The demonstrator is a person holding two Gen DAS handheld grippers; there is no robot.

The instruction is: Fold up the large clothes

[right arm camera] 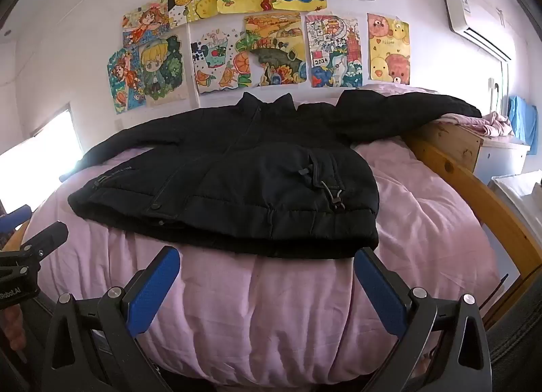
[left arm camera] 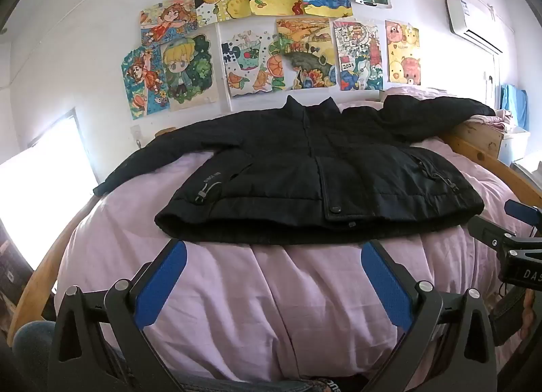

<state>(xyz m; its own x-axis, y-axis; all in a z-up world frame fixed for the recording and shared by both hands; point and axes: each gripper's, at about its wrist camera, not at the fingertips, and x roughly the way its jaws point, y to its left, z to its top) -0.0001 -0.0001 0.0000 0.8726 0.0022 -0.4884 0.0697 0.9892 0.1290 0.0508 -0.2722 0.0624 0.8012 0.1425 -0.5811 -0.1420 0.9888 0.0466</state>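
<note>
Left wrist view: the left gripper hangs with its blue pads spread wide and nothing between them, over the bare pink bedcover.
Jacket position: the black jacket lies flat and front-up on the bed, ahead of and beyond both grippers, collar toward the wall of drawings, hem toward the tools.
Long axis: sleeve to sleeve it runs left to right across the bed, square to the way both tools point.
Left sleeve: it stretches out to the left edge of the bed, well apart from either tool.
Hem: it lies just beyond the left fingertips, not touched by them.
Right sleeve: it trails off to the right onto the wooden bed frame.
Right wrist view: the right gripper is likewise spread wide and empty; the right corner of the hem sits just at its right fingertip, contact uncertain.
Nearer hand: each side of the jacket is closest to the gripper on that same side, so the first fold likely starts with whichever sleeve is taken by its own-side hand.
</note>
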